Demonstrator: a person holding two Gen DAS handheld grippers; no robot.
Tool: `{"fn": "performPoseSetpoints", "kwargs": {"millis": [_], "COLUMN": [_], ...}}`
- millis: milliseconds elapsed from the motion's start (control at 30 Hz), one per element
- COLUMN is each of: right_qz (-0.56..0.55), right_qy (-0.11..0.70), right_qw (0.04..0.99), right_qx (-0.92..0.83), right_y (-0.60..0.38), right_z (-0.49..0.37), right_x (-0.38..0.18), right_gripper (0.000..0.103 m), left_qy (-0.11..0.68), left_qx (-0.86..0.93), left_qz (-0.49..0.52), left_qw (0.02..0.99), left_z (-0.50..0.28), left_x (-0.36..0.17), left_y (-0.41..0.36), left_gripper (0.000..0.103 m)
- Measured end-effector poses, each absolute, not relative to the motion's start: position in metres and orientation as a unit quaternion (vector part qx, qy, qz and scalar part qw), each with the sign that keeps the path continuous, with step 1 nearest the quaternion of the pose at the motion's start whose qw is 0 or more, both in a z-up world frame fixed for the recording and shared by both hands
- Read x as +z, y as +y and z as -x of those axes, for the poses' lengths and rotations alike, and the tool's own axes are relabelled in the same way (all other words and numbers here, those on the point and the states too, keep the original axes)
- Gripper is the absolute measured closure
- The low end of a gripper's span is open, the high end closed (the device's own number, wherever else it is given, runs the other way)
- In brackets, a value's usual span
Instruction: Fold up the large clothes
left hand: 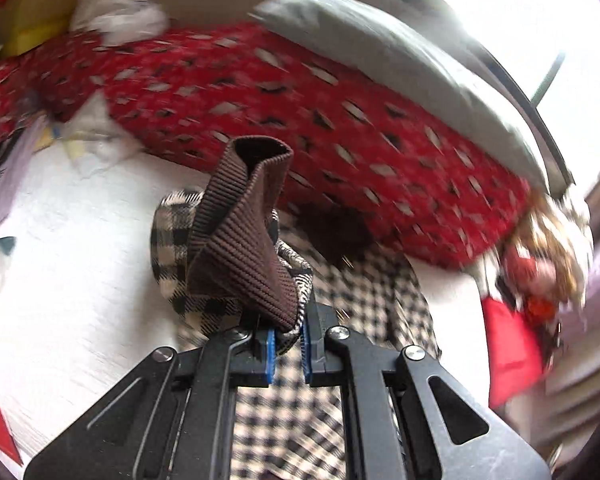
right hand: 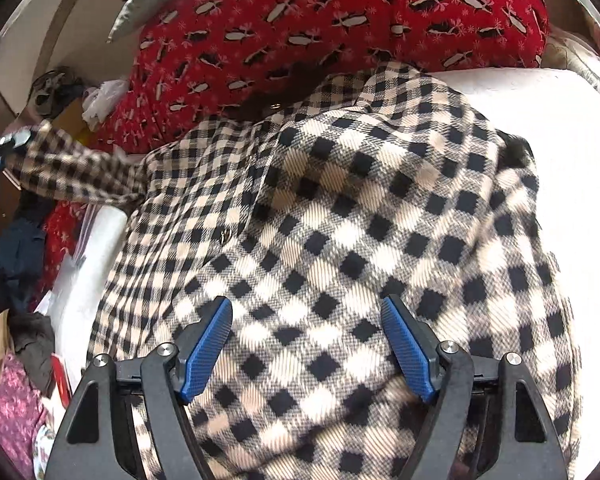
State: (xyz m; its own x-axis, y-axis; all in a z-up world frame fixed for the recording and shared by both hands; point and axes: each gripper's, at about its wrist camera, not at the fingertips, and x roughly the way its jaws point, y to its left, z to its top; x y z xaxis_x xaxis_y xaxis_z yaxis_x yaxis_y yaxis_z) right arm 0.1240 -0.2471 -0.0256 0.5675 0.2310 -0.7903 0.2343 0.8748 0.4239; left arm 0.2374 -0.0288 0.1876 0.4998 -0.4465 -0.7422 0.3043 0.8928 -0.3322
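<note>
Left gripper point(left hand: 288, 344): closed on the brown ribbed cuff point(left hand: 240, 240) of the checked jacket; blue pads pinch the fabric where cuff meets sleeve, cuff standing up and open at its top.
Left gripper, from the right wrist view point(right hand: 4, 148): at the far left edge, holding the sleeve point(right hand: 80, 176) lifted and stretched out sideways from the body of the jacket.
Right gripper point(right hand: 308, 344): fingers point(right hand: 204, 344) spread wide apart, gripping nothing; hovers over the jacket, checked cloth filling the gap between the blue pads. Touching the cloth or just above it: cannot tell.
Jacket point(right hand: 360, 240): beige-and-black check, lying spread on the white bed point(right hand: 560, 140), front up, a metal snap point(right hand: 225, 235) near the placket; collar end toward the red blanket.
Jacket, left wrist view point(left hand: 340, 304): below and beyond the left gripper, blurred.
Red blanket point(right hand: 300, 20): patterned with small black-and-white figures, bunched along the far side of the bed, touching the jacket's upper edge.
Red blanket, left wrist view point(left hand: 300, 100): across the middle, blurred.
Grey pillow point(left hand: 400, 52): on top of the red blanket, toward the bright window side.
Clutter point(right hand: 16, 360): clothes and bags heaped beside the bed at the left, pink, dark blue and brown pieces among them.
Yellow box point(left hand: 32, 20): at the far upper left, white crumpled stuff next to it.
</note>
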Motion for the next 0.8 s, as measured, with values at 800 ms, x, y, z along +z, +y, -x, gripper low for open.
{"fn": "performPoseSetpoints", "kwargs": {"millis": [800], "right_qz": [-0.403], "right_qy": [0.441], "right_qw": [0.8], "right_qx": [0.051], "right_y": [-0.284], "right_z": [-0.101], "right_x": [-0.011], "right_gripper": [0.021], "left_qy": [0.585], "left_qx": [-0.346], "left_qz": [0.024], "left_qw": [0.733], "left_z": [-0.115], "left_x": [0.05], "left_y": [-0.06], "left_gripper": [0.057]}}
